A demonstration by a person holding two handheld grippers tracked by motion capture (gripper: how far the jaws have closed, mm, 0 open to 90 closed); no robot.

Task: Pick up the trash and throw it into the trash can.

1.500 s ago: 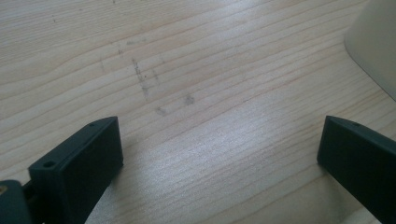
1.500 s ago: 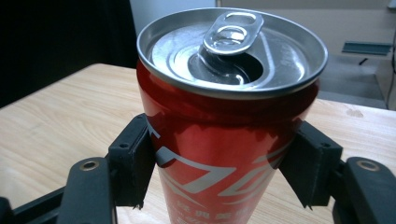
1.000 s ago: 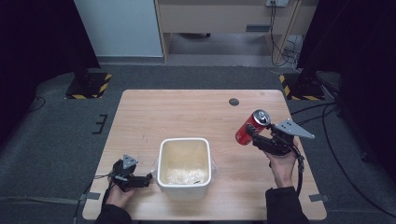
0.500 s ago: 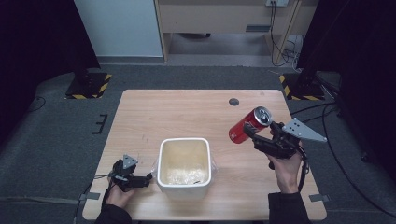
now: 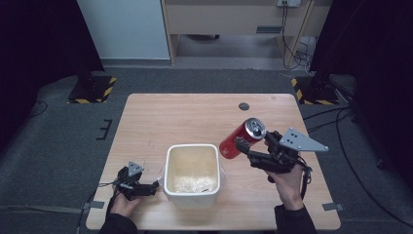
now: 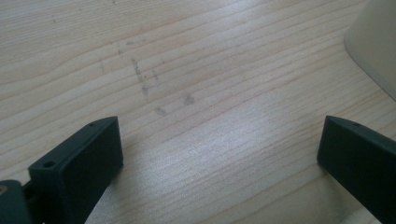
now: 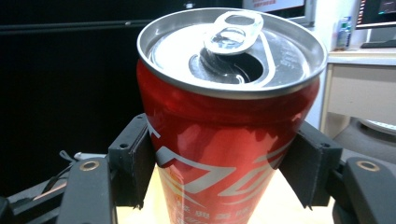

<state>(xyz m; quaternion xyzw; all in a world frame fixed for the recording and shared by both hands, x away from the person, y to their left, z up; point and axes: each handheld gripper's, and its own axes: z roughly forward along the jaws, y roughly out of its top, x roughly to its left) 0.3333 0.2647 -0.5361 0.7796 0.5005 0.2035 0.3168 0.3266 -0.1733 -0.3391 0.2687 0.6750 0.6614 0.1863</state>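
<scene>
A red drink can (image 5: 240, 138) with its tab opened hangs tilted above the table, to the right of a cream square tub (image 5: 192, 173). My right gripper (image 5: 244, 146) is shut on the red can; in the right gripper view the can (image 7: 229, 130) stands between both jaws, silver top facing the camera. My left gripper (image 5: 148, 187) rests open on the wood at the tub's left side. In the left gripper view its jaws stand wide apart over bare wood, with the tub's wall (image 6: 376, 46) at the upper right.
The tub holds something pale and crumpled at its bottom (image 5: 187, 183). A small dark round mark (image 5: 244, 106) lies near the table's far edge. The wooden table (image 5: 175, 119) stands on grey carpet, with yellow-black striped feet (image 5: 92, 91) at the far corners.
My right gripper has carried the red can left and a little lower, toward the tub, tilting it more. The left gripper has stayed where it was.
</scene>
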